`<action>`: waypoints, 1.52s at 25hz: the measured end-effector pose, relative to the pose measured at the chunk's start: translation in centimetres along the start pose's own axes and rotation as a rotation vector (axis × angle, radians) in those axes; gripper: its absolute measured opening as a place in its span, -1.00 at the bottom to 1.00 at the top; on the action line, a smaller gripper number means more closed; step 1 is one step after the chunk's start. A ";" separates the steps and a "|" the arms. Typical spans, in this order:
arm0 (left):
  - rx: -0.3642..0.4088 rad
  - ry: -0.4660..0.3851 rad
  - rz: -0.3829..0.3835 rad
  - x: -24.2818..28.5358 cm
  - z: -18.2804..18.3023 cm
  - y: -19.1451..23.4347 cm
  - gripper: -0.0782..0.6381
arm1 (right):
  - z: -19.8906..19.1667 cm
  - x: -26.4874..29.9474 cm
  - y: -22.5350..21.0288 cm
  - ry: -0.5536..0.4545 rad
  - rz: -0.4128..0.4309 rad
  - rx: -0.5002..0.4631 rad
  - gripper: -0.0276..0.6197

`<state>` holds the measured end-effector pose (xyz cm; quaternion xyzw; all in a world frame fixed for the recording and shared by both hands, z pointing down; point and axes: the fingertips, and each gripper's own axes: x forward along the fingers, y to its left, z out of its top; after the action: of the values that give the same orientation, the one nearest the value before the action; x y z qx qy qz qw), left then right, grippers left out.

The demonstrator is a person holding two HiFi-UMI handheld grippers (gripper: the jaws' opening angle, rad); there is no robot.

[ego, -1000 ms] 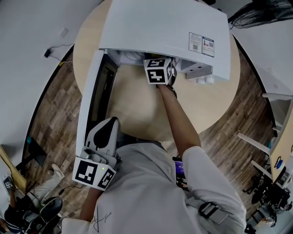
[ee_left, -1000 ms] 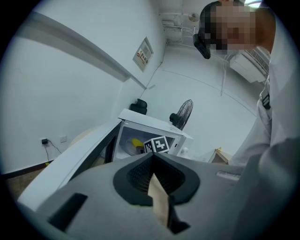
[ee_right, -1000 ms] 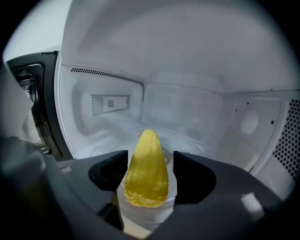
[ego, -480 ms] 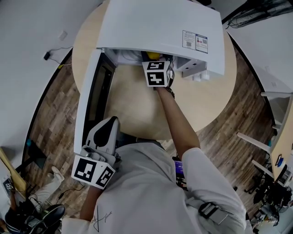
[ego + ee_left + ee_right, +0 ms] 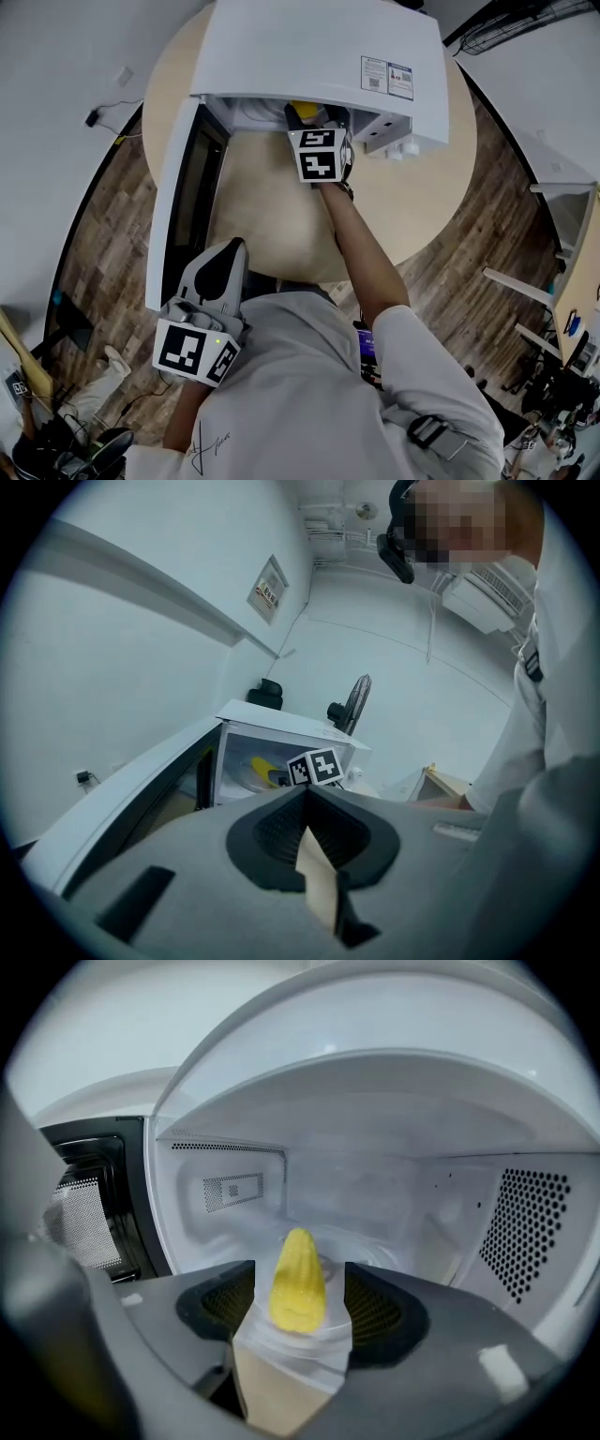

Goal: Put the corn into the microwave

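Since a second earlier, my right gripper (image 5: 300, 1277) had backed a little out of the oven mouth toward me. The yellow cob, hidden under the roof at first, now showed just beyond my marker cube.

The round desk (image 5: 281, 220) carried everything. At its far side stood the white microwave (image 5: 319, 47), and its door (image 5: 178, 197) was swung fully open on the left and reached back toward me.

My right fingers stood apart at the cavity's front edge. They flanked the corn (image 5: 301, 110) with a little gap on each side, so they framed it without pinching it. The corn lay on the glass plate (image 5: 371, 1249) inside the cavity. It pointed toward the far wall, and its near end was close to the front of the plate. I judged it delivered, with only the retreat and the door left.

My left gripper (image 5: 305, 799) hung low by my left side, near the outer end of the door. Its fingers were pressed together at the tips with nothing between them.

What worried me was the way out. The cob was round and lay loose between my right fingers. If I pulled back crookedly, one finger could have clipped its side and rolled it off the plate, or dragged it toward the opening. Had it ended up past the front lip, the door might have struck it when swung shut. A straight pull toward me, with the fingers kept wide, seemed the safe course.
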<state>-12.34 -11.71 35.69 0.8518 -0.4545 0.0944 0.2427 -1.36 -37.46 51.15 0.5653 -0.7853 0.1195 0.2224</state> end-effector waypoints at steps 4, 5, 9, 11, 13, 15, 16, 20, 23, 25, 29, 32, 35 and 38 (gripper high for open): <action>-0.003 -0.002 -0.002 -0.1 0.0 -0.3 -0.80 | 0.1 -1.0 0.0 -0.011 0.003 0.001 -0.01; -0.003 -0.004 -0.003 -0.2 0.0 -0.4 -0.80 | 0.2 -1.3 -0.1 -0.014 0.003 0.002 -0.02; 0.000 -0.012 -0.010 0.0 0.1 -0.8 -0.80 | 0.0 -2.2 -0.1 -0.016 0.008 0.010 -0.06; -0.002 -0.017 -0.015 0.1 0.2 -1.2 -0.80 | -0.1 -2.7 -0.1 -0.012 0.017 0.013 -0.09; -0.003 -0.023 -0.021 0.2 0.3 -1.6 -0.80 | -0.2 -3.3 -0.1 -0.009 0.023 0.018 -0.10; -0.001 -0.027 -0.029 0.3 0.4 -2.0 -0.80 | -0.4 -3.9 -0.1 -0.007 0.027 0.025 -0.11; 0.000 -0.029 -0.032 0.3 0.4 -2.2 -0.80 | -0.5 -4.2 -0.1 -0.005 0.030 0.033 -0.12; 0.019 -0.040 -0.031 0.4 0.5 -3.0 -0.80 | -0.7 -5.7 -0.3 -0.001 0.044 0.058 -0.16; 0.056 -0.049 -0.019 0.4 0.6 -3.5 -0.80 | -0.6 -6.6 -0.7 -0.006 0.046 0.066 -0.19; 0.054 -0.054 -0.022 0.4 0.5 -3.9 -0.80 | -0.7 -7.3 -0.8 -0.009 0.052 0.081 -0.20; 0.053 -0.062 -0.023 0.3 0.3 -4.6 -0.80 | -0.7 -8.9 -0.6 -0.014 0.068 0.077 -0.22; 0.053 -0.070 -0.026 0.4 0.2 -5.2 -0.80 | -0.6 -10.0 -0.7 -0.022 0.076 0.076 -0.23; 0.053 -0.076 -0.033 0.3 0.2 -5.9 -0.80 | -0.6 -11.1 -0.7 -0.027 0.083 0.081 -0.24; 0.053 -0.082 -0.039 0.1 0.0 -6.5 -0.80 | -0.8 -12.2 -0.5 -0.029 0.088 0.081 -0.26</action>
<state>-6.90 -8.75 33.57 0.8698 -0.4447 0.0665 0.2030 2.49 -27.07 45.86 0.5405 -0.8070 0.1527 0.1825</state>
